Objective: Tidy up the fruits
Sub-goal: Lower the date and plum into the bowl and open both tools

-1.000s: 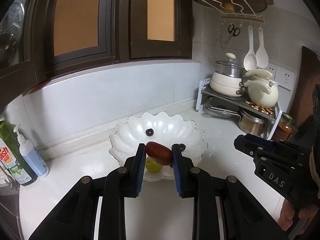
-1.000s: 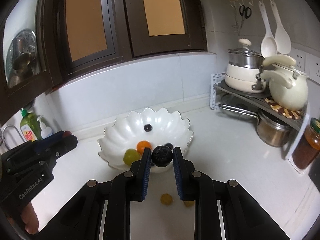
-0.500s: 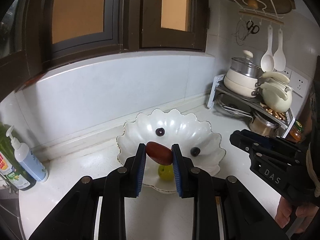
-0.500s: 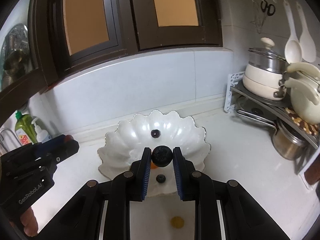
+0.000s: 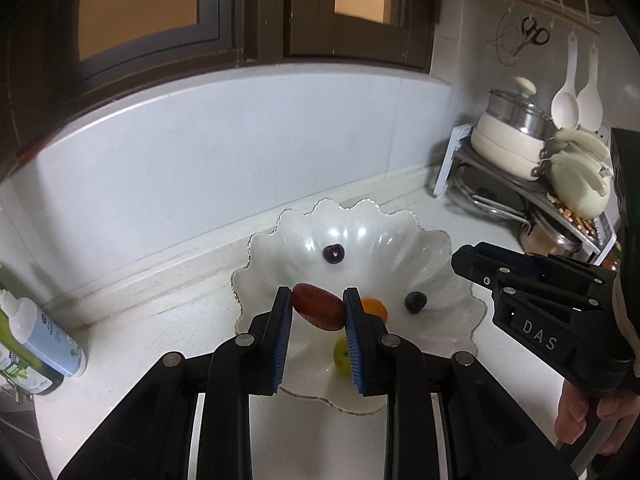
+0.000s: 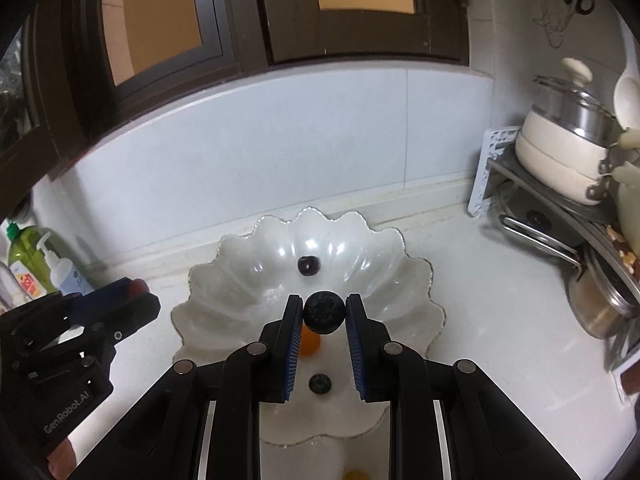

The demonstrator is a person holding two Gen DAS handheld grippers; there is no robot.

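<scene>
The left gripper [image 5: 317, 309] pinches an oblong dark red fruit [image 5: 319, 307], its long axis running crosswise between the pads, over the near-left part of the scalloped white glass bowl [image 5: 448, 280] on the white table [image 5: 160, 320]. The right gripper [image 6: 323, 312] pinches a round black berry [image 6: 323, 311] above the bowl's centre. Both fruits hang directly over the bowl, so each release looks like a short drop downward.

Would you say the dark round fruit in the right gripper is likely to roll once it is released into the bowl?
Probably: the dark round fruit looks nearly spherical, and the bowl slopes inward, so it should roll to the middle. It seems small and light.
</scene>
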